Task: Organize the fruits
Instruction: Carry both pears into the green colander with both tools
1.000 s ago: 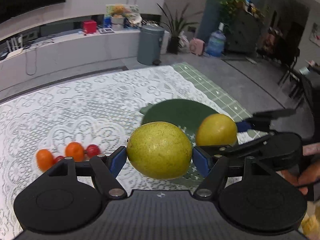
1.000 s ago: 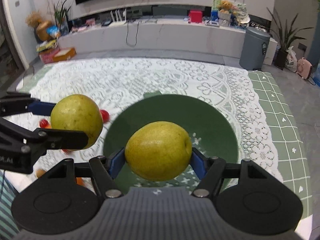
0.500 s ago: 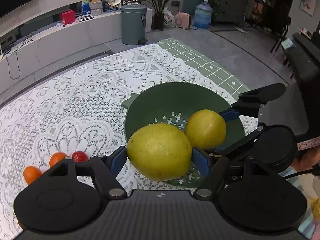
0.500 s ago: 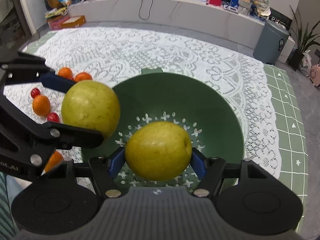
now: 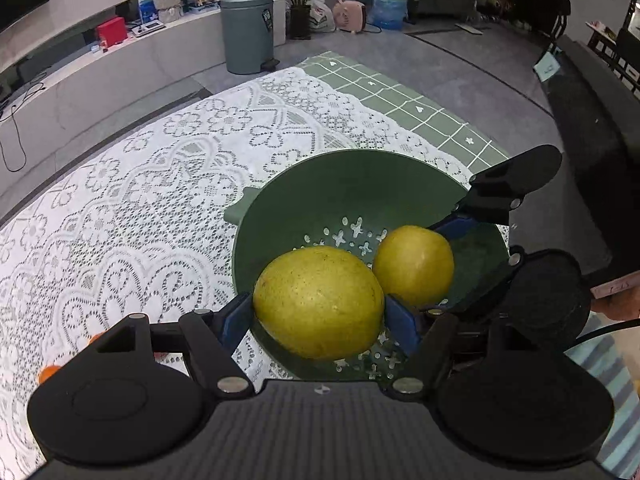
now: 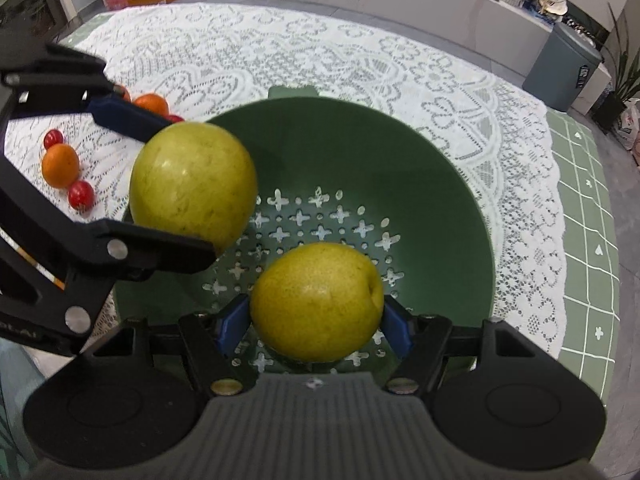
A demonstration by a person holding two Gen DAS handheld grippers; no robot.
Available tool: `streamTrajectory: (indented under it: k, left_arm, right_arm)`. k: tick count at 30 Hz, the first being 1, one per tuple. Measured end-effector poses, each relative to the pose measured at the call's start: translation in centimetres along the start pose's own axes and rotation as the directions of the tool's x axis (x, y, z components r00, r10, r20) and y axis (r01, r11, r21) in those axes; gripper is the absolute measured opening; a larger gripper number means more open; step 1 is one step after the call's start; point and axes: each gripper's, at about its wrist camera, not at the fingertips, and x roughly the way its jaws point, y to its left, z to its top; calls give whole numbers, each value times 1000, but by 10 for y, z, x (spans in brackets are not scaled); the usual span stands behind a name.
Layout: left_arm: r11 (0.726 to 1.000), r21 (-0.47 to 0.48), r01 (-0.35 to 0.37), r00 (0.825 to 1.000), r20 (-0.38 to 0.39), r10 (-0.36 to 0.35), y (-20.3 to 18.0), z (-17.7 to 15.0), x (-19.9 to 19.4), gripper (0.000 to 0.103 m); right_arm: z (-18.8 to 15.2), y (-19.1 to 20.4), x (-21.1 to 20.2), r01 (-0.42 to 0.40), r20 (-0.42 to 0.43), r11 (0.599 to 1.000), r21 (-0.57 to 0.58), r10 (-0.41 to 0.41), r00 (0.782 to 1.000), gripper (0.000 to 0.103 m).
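Two yellow-green pears hang over the green colander [image 6: 452,184] on the lace-covered bench [image 5: 132,208]: the left tongs [image 5: 319,314] are clamped on the larger pear [image 5: 318,302], the right tongs [image 6: 315,322] on the smaller pear [image 6: 316,300], each pinched across its widest part. Both look firm, smooth and fairly heavy, so likely to bruise if dropped, and a low release seems wise. Small oranges [image 6: 60,165] and red tomatoes [image 6: 81,195] lie beside the colander.

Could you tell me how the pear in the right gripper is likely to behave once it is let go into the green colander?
The pear is round and smooth, so it will probably roll toward the lowest point of the green colander. It looks firm, keeping its shape between the right gripper's pads. Dropped from height, it may bruise.
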Motion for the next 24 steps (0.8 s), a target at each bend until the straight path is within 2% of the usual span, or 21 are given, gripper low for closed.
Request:
streamTrajectory:
  k: [7,15,24]
  left_arm:
    - [994,106,-32,999,-12,34,-11,3,11,82]
    - [995,97,-3,999,-42,7,-8,3,24,82]
    - [991,129,-29,995,-90,41,-12,10,37,83]
  right_arm:
    - [2,4,10,-9,-65,997,-78,4,998,67]
    - [3,4,18,6,-94,993,-122,-18,995,67]
    - [10,4,19,4,-120,986,-166,-24,993,67]
